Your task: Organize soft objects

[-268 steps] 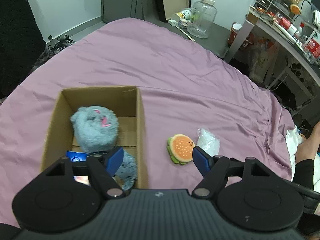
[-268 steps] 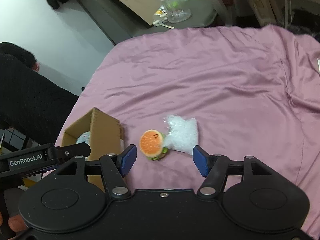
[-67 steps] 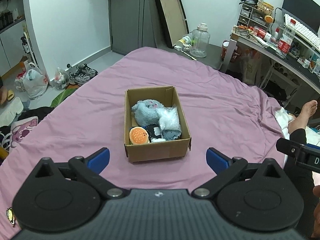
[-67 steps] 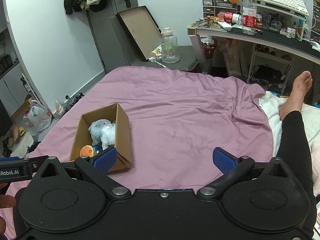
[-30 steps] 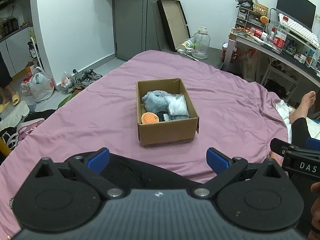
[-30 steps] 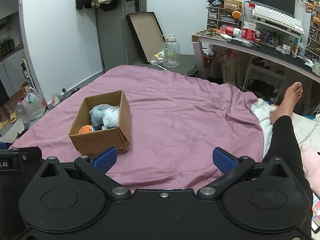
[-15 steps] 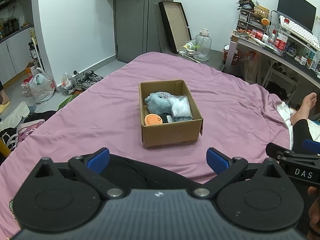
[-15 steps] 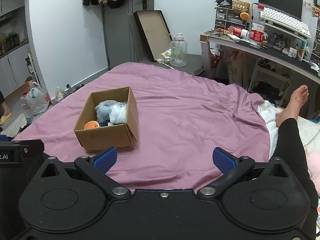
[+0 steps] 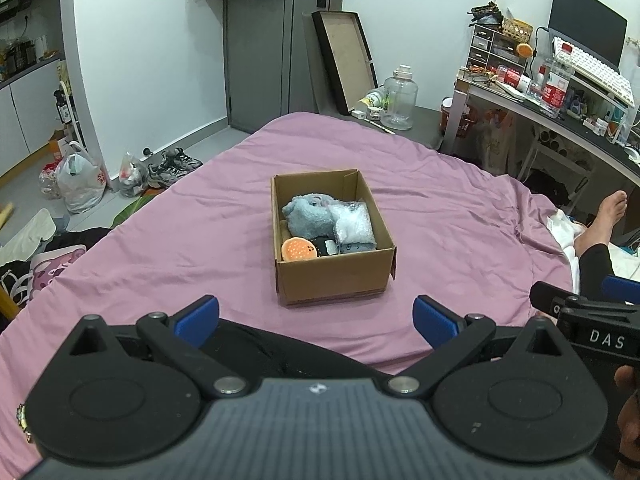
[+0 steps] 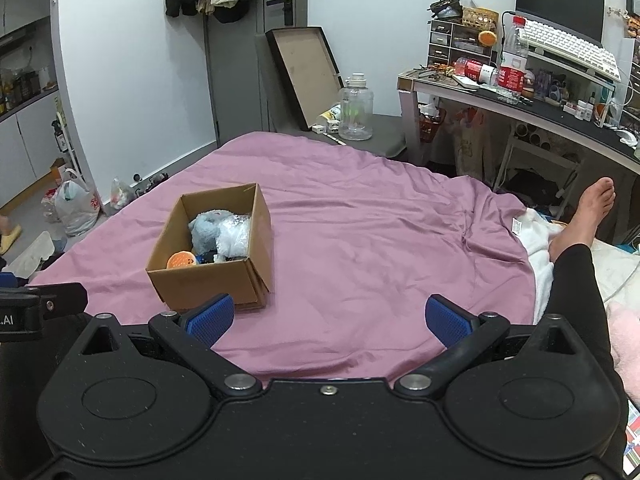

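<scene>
**Both grippers spread and empty, box packed on the bed**

The left gripper (image 9: 316, 316) has its blue-padded fingers (image 9: 196, 320) spread wide, with nothing between them and nothing touching them. It is held low and level above the near edge of the bed, pointing straight at the cardboard box (image 9: 332, 276), which stands well ahead of it. A dark garment lies just under its fingers.

The box stands upright and open on the purple bedsheet (image 9: 200, 224), near the middle of the bed. Inside it lie a fluffy blue plush (image 9: 308, 216) at the back left, a clear bubble-wrap bag (image 9: 354, 222) just beside it on the right, a burger plush (image 9: 298, 249) in the front left corner, and a dark item (image 9: 328, 246) next to the burger that is too small to make out.

The right gripper (image 10: 330, 318) is likewise spread wide and empty, level, with the box ahead and to its left. A person's black-clad leg (image 10: 576, 280) and bare foot (image 10: 594, 208) lie along the bed's right edge.

Left of the bed, plastic bags (image 9: 80, 180) and shoes (image 9: 172, 168) sit on the floor; behind it are a grey door (image 9: 260, 48) and a large clear jug (image 9: 398, 100); at right is a cluttered desk (image 10: 520, 108) with a keyboard (image 10: 568, 48).
</scene>
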Tool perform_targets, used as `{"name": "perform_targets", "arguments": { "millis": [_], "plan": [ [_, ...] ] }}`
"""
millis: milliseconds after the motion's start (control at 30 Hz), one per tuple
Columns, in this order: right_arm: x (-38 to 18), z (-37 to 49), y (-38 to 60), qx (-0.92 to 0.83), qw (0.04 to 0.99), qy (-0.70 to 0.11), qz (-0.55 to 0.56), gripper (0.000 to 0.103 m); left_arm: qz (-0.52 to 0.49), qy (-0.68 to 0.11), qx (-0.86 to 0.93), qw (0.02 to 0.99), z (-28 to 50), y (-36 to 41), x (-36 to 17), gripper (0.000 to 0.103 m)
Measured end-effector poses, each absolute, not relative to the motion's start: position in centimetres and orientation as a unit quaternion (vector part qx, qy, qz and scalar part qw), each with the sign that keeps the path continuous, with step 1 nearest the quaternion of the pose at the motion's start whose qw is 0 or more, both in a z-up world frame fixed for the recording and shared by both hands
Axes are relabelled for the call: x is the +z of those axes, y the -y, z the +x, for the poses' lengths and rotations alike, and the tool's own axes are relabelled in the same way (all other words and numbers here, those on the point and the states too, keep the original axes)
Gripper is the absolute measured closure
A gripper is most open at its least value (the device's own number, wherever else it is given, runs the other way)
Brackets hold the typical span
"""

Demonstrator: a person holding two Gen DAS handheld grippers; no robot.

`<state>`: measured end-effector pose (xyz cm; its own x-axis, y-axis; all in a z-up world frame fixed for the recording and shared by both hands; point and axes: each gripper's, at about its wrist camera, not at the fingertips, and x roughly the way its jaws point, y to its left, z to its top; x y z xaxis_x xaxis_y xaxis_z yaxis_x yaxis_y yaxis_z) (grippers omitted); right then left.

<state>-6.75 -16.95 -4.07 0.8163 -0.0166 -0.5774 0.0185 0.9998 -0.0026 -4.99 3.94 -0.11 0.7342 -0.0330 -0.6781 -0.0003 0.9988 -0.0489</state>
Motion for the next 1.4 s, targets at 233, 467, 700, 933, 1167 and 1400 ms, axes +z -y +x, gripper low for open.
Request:
{"name": "perform_targets", "arguments": {
  "millis": [233,467,700,933,1167,1400],
  "plan": [
    [-3.75,-6.70,17.26,-0.007,0.953,-0.302,0.002,0.000,-0.022,-0.363,-0.008,0.932,-5.12,-3.79,0.06,0.001],
    [-3.54,-6.68,17.50,-0.004,0.954,-0.301,0.005,0.000,-0.023,-0.362,-0.006,0.932,-5.23,-3.92,0.34,0.001],
    [-3.46,-6.69,17.57,-0.003,0.953,-0.302,0.005,0.000,-0.024,-0.363,-0.006,0.931,-5.23,-3.92,0.37,0.001],
    [-3.51,-6.59,17.47,-0.002,0.953,-0.303,0.003,0.000,-0.022,-0.363,-0.005,0.932,-5.33,-4.00,0.44,0.001],
    [-3.69,-6.54,17.47,-0.002,0.952,-0.305,0.003,0.000,-0.024,-0.367,0.000,0.930,-5.16,-4.00,0.33,0.001],
    [-3.90,-6.53,17.60,-0.003,0.952,-0.305,-0.001,0.000,-0.027,-0.374,0.002,0.927,-4.89,-3.82,0.16,0.001]
  ]
}}
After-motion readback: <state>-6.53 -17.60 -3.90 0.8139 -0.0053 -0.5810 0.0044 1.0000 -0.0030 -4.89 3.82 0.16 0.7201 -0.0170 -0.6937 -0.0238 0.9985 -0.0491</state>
